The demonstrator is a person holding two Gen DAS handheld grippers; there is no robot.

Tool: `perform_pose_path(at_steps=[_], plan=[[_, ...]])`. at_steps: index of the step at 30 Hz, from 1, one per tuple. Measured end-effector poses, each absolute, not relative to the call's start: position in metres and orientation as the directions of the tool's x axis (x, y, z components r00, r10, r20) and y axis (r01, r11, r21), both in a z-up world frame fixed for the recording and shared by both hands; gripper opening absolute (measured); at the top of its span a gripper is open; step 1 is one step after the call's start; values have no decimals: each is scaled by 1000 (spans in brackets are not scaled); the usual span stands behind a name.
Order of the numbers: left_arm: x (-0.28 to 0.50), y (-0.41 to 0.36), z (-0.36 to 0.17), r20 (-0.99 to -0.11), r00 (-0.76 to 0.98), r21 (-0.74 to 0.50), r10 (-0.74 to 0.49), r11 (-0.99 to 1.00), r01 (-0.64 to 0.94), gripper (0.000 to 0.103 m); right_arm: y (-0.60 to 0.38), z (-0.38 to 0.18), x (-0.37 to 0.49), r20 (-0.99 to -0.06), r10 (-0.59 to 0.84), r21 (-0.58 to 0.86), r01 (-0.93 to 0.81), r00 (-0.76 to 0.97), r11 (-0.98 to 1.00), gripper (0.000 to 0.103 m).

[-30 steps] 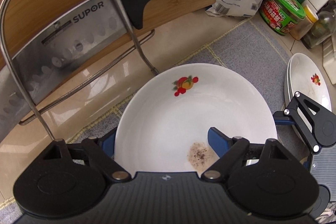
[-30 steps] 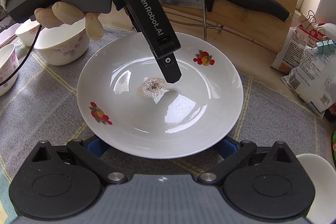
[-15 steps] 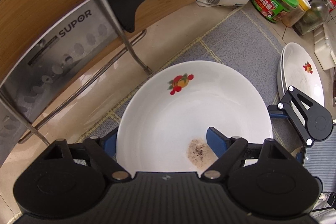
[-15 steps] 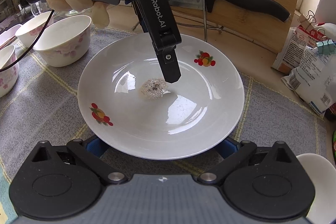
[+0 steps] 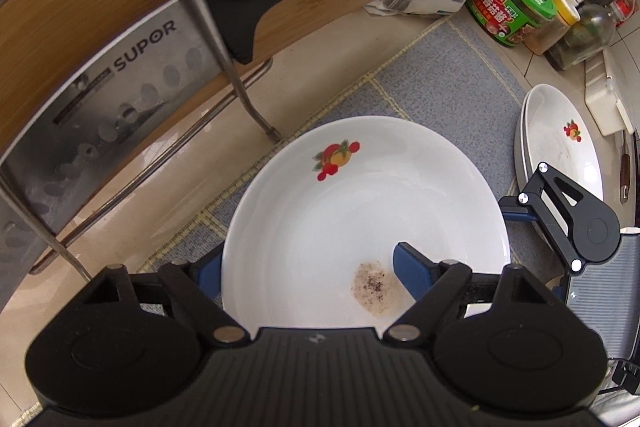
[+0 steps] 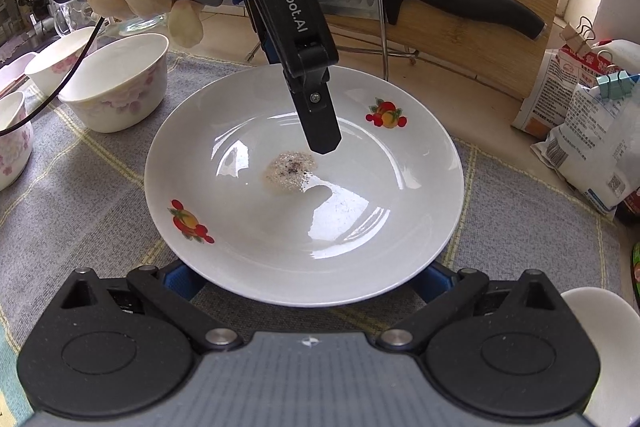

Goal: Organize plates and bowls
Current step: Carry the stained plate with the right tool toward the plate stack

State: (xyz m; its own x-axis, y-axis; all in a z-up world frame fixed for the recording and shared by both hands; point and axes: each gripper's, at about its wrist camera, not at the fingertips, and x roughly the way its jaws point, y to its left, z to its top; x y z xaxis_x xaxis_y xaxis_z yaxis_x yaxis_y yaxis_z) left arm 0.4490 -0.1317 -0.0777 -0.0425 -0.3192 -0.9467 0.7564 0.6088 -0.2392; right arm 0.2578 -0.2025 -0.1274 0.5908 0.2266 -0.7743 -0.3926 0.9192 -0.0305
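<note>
A white plate (image 5: 360,211) with fruit prints and a brown speckled stain lies on the grey mat; it also fills the right wrist view as the plate (image 6: 320,219). My left gripper (image 5: 308,271) points steeply down over its rim. One blue finger (image 5: 408,267) is inside the plate beside the stain, and the other (image 5: 208,275) is outside, partly hidden by the rim; the jaws look shut on the plate's wall. My right gripper (image 6: 308,279) stands wide open at the opposite rim, its fingertips hidden under the plate's edge.
A stack of matching plates (image 5: 560,155) sits to the right. Several flowered bowls (image 6: 120,83) stand on the left. Behind are a wire rack (image 5: 200,7) with a cleaver (image 5: 120,99), a wooden board, food bags (image 6: 592,131) and a green jar (image 5: 512,3).
The left gripper's jaws have narrowed slightly around the plate's rim and the hand has tipped more upright. The plate and the right gripper have stayed put.
</note>
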Motion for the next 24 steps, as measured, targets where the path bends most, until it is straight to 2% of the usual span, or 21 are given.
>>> perform_pose_path(at_steps=[24], plan=[[429,-120,-52,-940,-9,-227,-342,604,764,84,-202,-109,244,-761,223,-57,-405,609,913,103]])
